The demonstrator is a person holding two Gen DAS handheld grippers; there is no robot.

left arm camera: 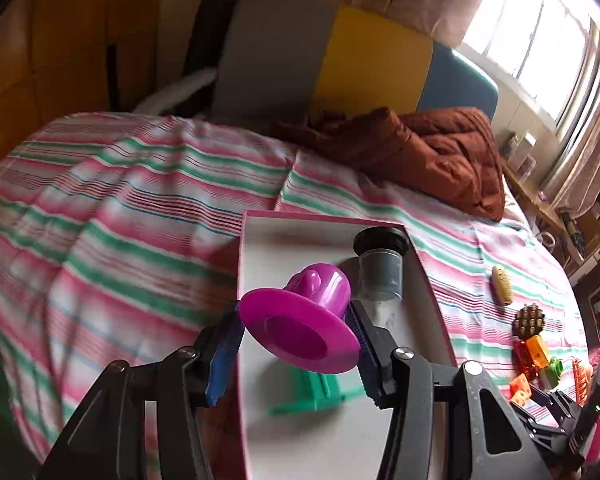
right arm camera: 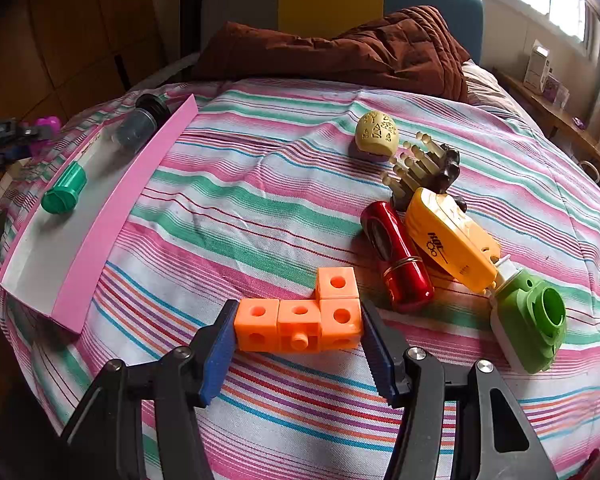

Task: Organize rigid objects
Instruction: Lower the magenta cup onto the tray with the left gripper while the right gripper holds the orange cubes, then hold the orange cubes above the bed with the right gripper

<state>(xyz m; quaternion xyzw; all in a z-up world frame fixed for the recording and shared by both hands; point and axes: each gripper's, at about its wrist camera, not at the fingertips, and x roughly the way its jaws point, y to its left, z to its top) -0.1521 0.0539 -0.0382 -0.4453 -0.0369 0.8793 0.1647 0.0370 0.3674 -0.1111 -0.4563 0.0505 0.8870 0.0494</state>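
Orange blocks (right arm camera: 300, 322) sit on the bed between the right claw's (right arm camera: 298, 344) spread fingers; left claw (left arm camera: 296, 344) clamps a purple cup (left arm camera: 304, 320) over the box (left arm camera: 432, 292). Two items boxed, several toys left.

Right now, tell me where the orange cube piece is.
In the right wrist view the orange cube piece lies on the striped bedspread between the right gripper fingers, left of the red cylinder.
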